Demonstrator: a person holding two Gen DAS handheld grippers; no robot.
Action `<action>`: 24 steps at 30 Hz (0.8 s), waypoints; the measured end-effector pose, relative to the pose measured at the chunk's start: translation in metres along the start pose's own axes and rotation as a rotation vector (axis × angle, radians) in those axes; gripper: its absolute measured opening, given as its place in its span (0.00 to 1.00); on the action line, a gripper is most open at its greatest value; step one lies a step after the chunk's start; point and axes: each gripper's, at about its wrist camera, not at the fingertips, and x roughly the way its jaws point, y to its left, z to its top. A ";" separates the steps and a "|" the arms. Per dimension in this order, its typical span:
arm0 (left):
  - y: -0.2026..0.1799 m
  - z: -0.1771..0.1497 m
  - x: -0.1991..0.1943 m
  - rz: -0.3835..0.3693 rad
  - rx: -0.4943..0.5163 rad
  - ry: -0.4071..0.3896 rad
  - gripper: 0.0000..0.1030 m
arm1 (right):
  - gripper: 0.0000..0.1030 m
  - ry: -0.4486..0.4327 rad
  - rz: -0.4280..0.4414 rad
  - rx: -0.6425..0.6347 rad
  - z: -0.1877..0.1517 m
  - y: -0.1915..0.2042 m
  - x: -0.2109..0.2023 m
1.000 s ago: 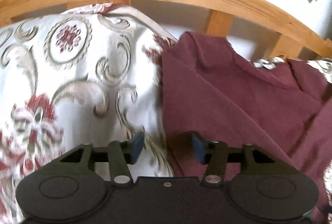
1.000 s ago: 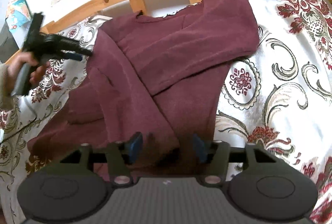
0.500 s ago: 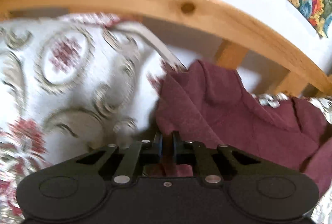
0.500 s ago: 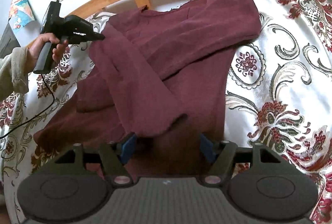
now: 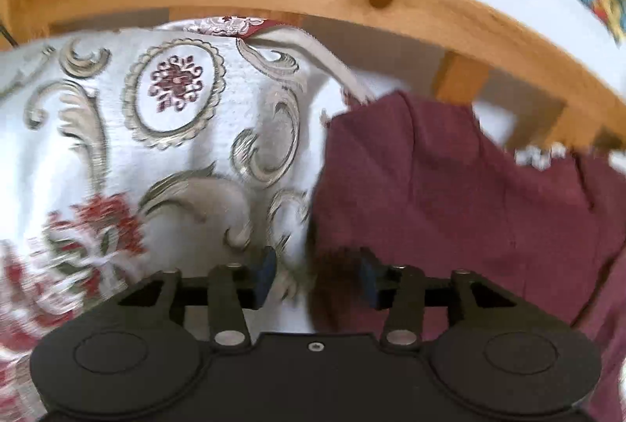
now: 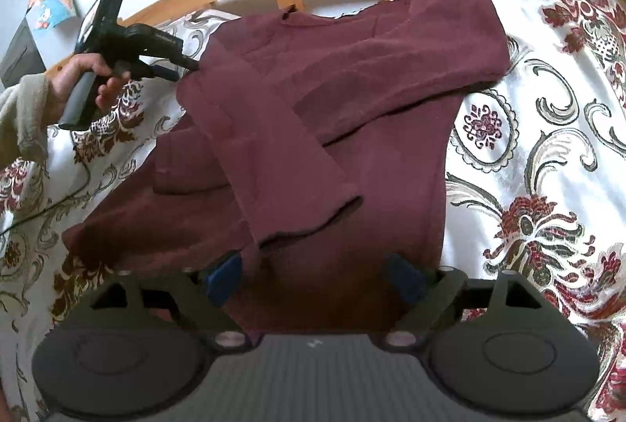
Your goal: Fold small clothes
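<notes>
Bedspread (image 6: 547, 156) lies bare beside sweater (image 6: 352, 101).

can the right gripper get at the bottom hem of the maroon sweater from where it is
Probably yes. The right gripper is opening just above the maroon sweater, with its lower part lying flat between the pads and nothing on top there; the folded sleeve ends short of it.

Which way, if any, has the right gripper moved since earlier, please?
Yes: the right gripper backed off the sleeve cuff toward the sweater's hem; its jaws are opening, sweater fabric loose between them.
</notes>
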 end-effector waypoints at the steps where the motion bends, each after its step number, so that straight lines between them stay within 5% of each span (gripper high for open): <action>1: 0.000 -0.007 -0.008 0.001 0.017 -0.002 0.55 | 0.89 -0.005 -0.005 -0.006 -0.001 0.002 -0.001; 3: -0.003 -0.022 -0.028 -0.010 0.047 -0.013 0.72 | 0.93 -0.016 -0.017 -0.021 -0.002 0.006 -0.003; 11: -0.007 -0.089 -0.110 -0.077 0.111 -0.046 0.97 | 1.00 -0.071 -0.072 -0.096 -0.012 0.028 -0.025; 15: -0.002 -0.124 -0.140 -0.135 0.182 -0.042 0.99 | 1.00 -0.041 -0.080 -0.161 -0.021 0.040 -0.037; 24: -0.014 -0.198 -0.181 -0.179 0.512 -0.067 0.99 | 1.00 0.061 -0.144 -0.391 -0.061 0.078 -0.050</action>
